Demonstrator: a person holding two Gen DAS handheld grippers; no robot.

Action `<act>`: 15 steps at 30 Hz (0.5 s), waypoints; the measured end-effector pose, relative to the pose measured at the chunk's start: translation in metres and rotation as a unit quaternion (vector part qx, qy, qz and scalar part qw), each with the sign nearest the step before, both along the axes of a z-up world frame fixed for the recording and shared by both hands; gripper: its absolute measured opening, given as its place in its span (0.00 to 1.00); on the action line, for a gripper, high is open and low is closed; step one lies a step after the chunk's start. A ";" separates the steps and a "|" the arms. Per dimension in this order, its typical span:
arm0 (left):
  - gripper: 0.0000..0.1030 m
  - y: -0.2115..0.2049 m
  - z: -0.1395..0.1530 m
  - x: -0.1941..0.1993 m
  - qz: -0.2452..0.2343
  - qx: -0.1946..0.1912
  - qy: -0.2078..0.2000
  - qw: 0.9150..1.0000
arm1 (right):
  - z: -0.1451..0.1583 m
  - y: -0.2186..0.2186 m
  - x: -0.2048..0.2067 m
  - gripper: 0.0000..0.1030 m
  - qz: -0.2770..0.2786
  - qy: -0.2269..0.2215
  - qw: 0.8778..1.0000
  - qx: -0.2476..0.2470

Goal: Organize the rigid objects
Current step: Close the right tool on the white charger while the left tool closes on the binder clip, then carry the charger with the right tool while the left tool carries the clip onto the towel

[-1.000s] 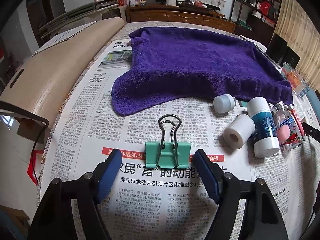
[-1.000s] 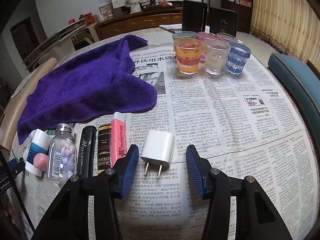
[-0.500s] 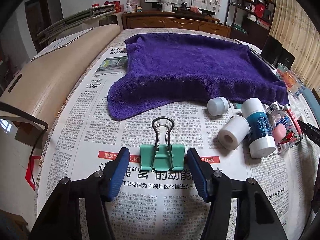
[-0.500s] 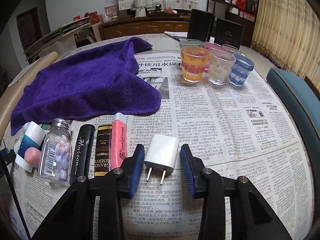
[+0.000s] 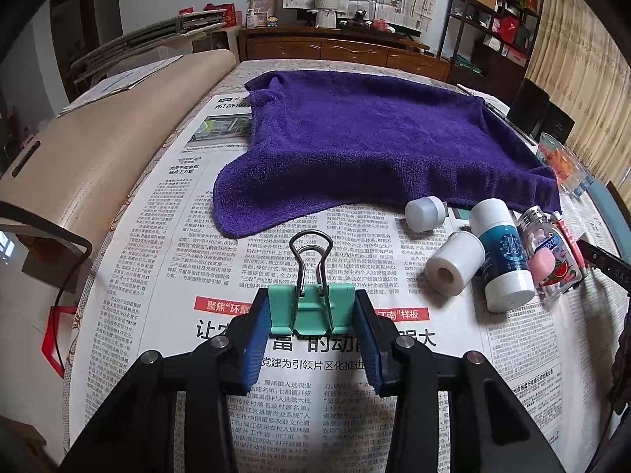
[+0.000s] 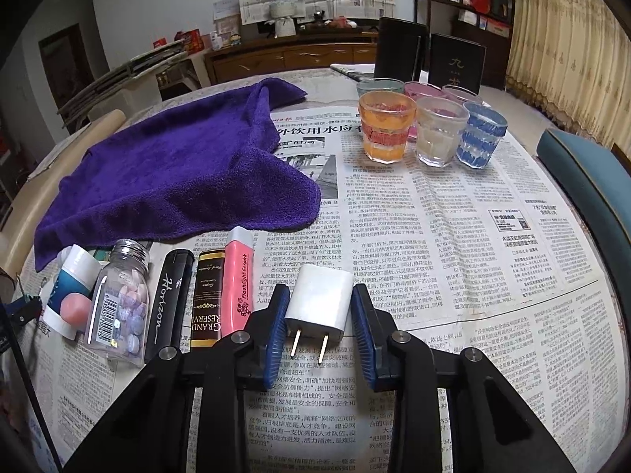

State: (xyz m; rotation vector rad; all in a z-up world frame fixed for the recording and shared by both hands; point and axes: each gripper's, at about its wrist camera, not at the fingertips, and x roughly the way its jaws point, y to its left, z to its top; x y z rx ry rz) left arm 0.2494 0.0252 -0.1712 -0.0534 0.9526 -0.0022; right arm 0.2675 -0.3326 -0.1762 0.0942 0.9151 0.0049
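Observation:
In the left wrist view a mint-green binder clip [image 5: 311,309] lies on the newspaper with its wire handles pointing away. My left gripper [image 5: 311,307] is shut on it, a blue pad pressing each side. In the right wrist view a white plug charger [image 6: 321,299] lies with its two prongs toward the camera. My right gripper [image 6: 320,307] is shut on it, pads against both sides. Left of the charger lie, side by side, a pink tube [image 6: 236,276], a black-and-gold tube [image 6: 207,295], a black tube [image 6: 169,299], a glass pill jar [image 6: 122,295] and a blue-and-white bottle [image 6: 71,291].
A purple towel [image 5: 355,149] covers the far middle of the table. A white cap [image 5: 425,213] and a white roll [image 5: 453,264] lie right of the clip. Several coloured glasses [image 6: 388,126] stand far right before two black boxes [image 6: 457,63]. A teal chair [image 6: 591,189] borders the right edge.
Both grippers have moved forward and shut: the left pads now clamp the binder clip, and the right pads now clamp the charger. The other objects have not moved.

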 end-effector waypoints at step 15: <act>0.38 -0.002 0.011 -0.005 -0.007 0.007 -0.012 1.000 | 0.008 0.001 -0.005 0.31 0.010 -0.001 1.000 0.016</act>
